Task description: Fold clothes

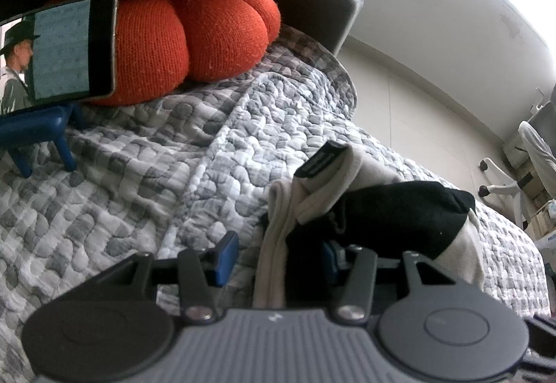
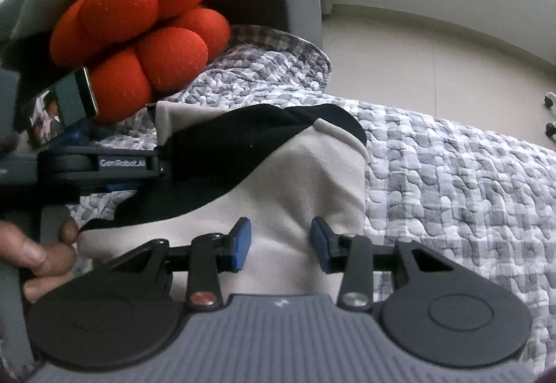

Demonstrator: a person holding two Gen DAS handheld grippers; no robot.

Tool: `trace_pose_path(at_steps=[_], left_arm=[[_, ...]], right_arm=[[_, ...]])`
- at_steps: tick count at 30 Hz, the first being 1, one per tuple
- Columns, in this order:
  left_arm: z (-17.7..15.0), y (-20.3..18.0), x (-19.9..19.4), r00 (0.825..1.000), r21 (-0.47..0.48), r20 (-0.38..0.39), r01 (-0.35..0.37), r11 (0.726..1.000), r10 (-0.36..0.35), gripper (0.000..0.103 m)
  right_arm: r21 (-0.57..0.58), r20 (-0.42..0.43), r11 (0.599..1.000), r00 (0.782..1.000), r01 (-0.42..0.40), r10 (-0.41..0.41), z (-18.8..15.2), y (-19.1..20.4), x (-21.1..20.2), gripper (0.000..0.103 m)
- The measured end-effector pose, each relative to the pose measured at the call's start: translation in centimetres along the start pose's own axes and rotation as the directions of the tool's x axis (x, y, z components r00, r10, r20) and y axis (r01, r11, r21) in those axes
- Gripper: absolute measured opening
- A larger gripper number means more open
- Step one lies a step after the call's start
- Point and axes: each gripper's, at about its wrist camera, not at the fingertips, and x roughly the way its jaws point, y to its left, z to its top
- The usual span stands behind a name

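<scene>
We see the right gripper (image 2: 280, 245) with jaws apart above the cream-and-black garment (image 2: 295, 188), gripping nothing. The left gripper (image 1: 278, 254) straddles the garment's bunched edge; we cannot tell whether it clamps. Beyond the garment, on the same quilt (image 2: 451, 174), sits an orange knot cushion (image 2: 146, 32).

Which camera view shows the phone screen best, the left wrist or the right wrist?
The left wrist view shows the phone best: its lit screen faces the camera, propped on a blue stand against the orange cushion. The right wrist view shows the phone small and at a steep angle, its lower part hidden behind the left gripper.
</scene>
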Motion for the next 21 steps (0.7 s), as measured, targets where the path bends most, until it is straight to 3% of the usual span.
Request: trace_pose_path(at_steps=[21], left_arm=[[0.0,0.0,0.1,1.0,0.004,0.001,0.001,1.0,-0.001,0.053]], right_arm=[[0.058,0.027,0.998,1.0,-0.014,0.012,-3.1,0.0,-2.1,0.042]])
